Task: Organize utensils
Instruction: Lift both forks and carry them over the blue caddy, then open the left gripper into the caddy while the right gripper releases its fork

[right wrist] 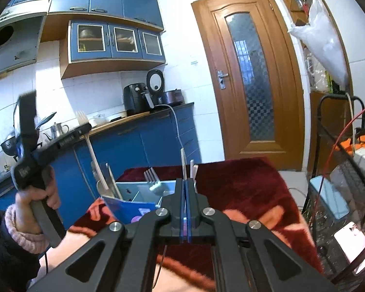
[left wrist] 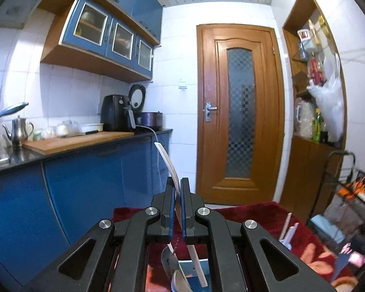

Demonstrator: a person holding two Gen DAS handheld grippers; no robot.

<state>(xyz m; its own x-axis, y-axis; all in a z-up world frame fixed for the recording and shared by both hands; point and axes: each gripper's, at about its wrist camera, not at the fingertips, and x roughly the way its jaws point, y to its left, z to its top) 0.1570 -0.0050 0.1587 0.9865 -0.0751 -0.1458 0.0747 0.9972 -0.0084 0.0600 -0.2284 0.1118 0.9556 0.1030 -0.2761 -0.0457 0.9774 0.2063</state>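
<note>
The left gripper (left wrist: 178, 194) pinches a white-handled fork (left wrist: 166, 163), raised above the blue organizer box (left wrist: 194, 267). From the right wrist, the right gripper (right wrist: 184, 192) looks closed and empty. The fork (right wrist: 87, 141) hangs over the box (right wrist: 133, 202); lowering it into a compartment seems next.

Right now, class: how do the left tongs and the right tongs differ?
The left tongs grip a white fork; the right tongs are shut on nothing. The left tongs are held high, left of the blue organizer box; the right tongs sit lower, pointing at it. Both are black and blue.
</note>
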